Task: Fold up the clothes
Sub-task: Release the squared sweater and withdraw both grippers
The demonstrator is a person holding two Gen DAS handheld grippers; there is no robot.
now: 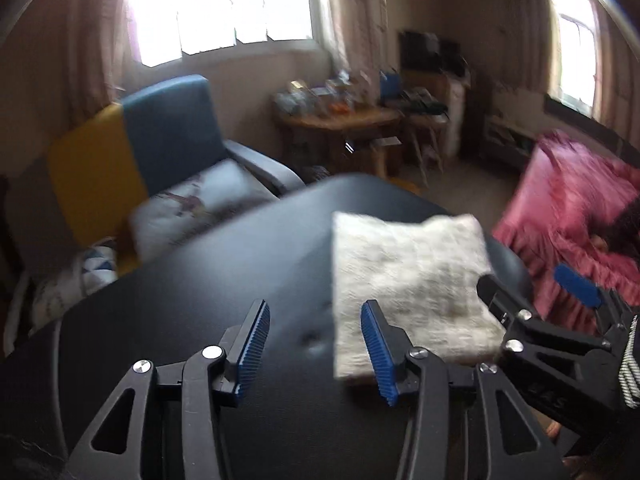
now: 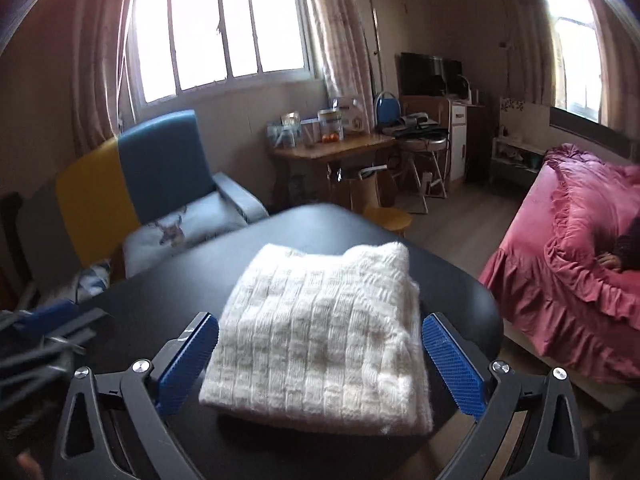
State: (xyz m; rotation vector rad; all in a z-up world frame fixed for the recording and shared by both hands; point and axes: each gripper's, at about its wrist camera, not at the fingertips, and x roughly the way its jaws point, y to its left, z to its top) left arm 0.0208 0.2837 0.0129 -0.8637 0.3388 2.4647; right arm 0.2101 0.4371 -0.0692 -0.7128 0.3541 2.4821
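A white knitted garment (image 2: 320, 336) lies folded into a thick rectangle on a black round table (image 2: 360, 228). My right gripper (image 2: 320, 364) is open, its blue pads on either side of the fold's near end, not touching it. In the left wrist view the same garment (image 1: 408, 288) is blurred and lies right of centre on the table (image 1: 224, 280). My left gripper (image 1: 316, 352) is open over bare tabletop at the garment's left edge. The right gripper (image 1: 536, 296) shows there at the garment's right side.
A blue, yellow and grey armchair (image 2: 160, 168) stands behind the table on the left. A wooden desk (image 2: 336, 148) with jars and a small stool (image 2: 388, 216) are farther back. A pink-covered bed (image 2: 580, 248) fills the right side.
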